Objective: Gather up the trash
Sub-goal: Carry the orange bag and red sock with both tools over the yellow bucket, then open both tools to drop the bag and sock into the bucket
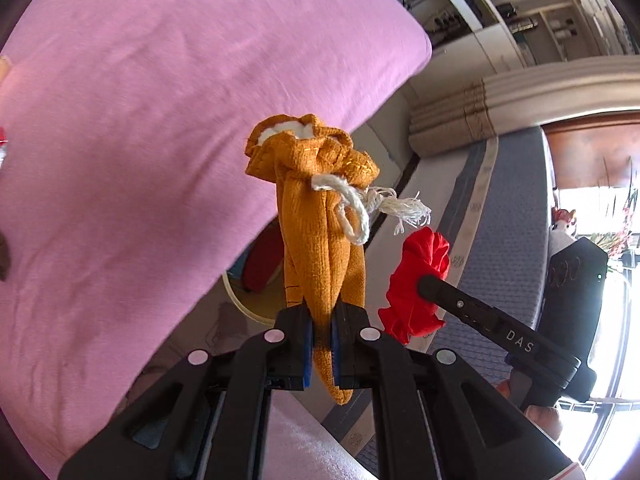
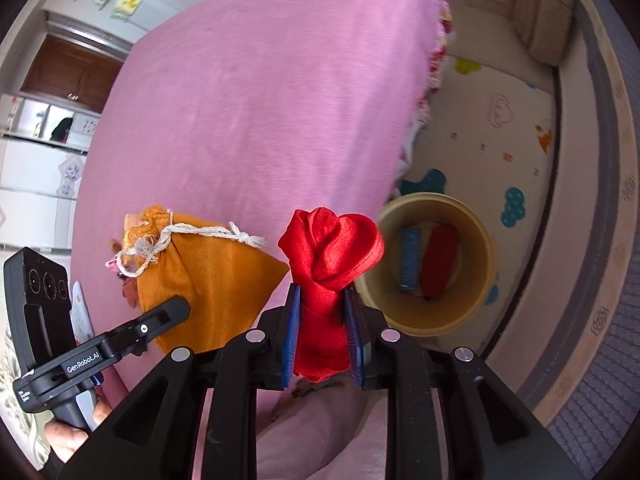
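- Left wrist view: left claw (image 1: 320, 344) pinching orange pouch (image 1: 320, 240) low on its body, blue pads pressed into the cloth; pouch standing up beyond the fingertips, drawstring (image 1: 360, 208) hanging loose at the neck, tail of cloth dangling below the pads.
- Same view: right claw off to the right, clamped on red cloth (image 1: 416, 284); pink bedspread (image 1: 140, 140) behind, rim of bin (image 1: 240, 304) partly hidden under the bed's edge.
- Right wrist view: right claw (image 2: 322, 332) pinching red cloth (image 2: 332, 256), bunched above the fingertips; bin (image 2: 436, 320) on the floor mat just past the bed's near corner, red and blue items already inside.
- Risks, judged: thin grip letting the pouch slide out; drawstring snagging; release short of the rim, dropping items onto the mat.
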A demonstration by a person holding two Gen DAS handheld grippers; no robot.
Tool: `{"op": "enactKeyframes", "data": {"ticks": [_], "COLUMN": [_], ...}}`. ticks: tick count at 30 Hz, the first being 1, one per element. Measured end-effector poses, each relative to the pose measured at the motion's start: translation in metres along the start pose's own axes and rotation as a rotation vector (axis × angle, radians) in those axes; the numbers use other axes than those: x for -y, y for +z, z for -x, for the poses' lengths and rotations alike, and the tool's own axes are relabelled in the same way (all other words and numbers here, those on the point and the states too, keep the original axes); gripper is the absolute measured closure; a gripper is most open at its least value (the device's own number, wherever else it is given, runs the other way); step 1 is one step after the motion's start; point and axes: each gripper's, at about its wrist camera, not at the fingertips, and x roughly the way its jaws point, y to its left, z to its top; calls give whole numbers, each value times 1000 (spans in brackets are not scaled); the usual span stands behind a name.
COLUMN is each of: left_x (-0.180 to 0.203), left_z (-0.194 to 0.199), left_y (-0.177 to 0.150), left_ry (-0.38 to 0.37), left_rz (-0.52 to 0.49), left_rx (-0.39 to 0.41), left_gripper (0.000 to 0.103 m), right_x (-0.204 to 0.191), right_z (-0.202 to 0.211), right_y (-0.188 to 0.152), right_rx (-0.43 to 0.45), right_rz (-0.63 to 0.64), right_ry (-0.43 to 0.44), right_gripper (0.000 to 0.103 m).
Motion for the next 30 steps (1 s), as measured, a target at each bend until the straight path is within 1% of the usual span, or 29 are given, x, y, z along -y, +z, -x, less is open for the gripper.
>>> {"op": "enactKeyframes", "data": {"ticks": [3, 6, 10, 14, 18, 20, 21, 22, 23, 24, 25, 26, 28, 30], "left_x": [18, 29, 39, 42, 39, 39, 41, 43, 46, 48, 48, 49, 47, 44], "left_z": [-34, -60, -94, -116, -128, -131, -134, -136, -140, -142, -141, -141, -143, -144], "left_y": [-3, -7, -8, -8, -7, -5, -5, -4, -4, -4, -4, -4, -4, -4], "left_ry": [13, 32, 60, 78, 95, 90, 89, 90, 97, 111, 119, 131, 142, 136], "left_rz": [-17, -36, -45, -51, -53, -56, -66, -85, -98, -115, -121, -125, -124, -103], "left_rx": [-53, -90, -132, -157, -179, -187, -191, -202, -211, -220, -221, -218, -221, -232], "left_gripper": [96, 96, 96, 96, 96, 96, 95, 92, 82, 73, 55, 43, 43, 43], "right_x": [33, 54, 78, 91, 100, 103, 106, 109, 114, 116, 119, 122, 127, 133], "right_z": [-4, -14, -30, -44, -54, -56, -56, -57, -58, -58, -57, -57, -55, -54], "right_y": [2, 6, 11, 10, 10, 11, 12, 12, 13, 14, 14, 15, 16, 16], "right_rx": [-20, -41, -73, -101, -121, -129, -132, -136, -140, -137, -138, -140, -135, -135], "right_rz": [-48, -61, -77, -91, -94, -97, -107, -117, -130, -135, -137, -141, -152, -162], "right_ry": [-6, -17, -8, -5, 3, 10, 5, 10, 20, 15, 7, 2, -2, -7], "right_gripper": [82, 82, 82, 82, 81, 78, 73, 66, 62, 60, 60, 60, 60, 60]}}
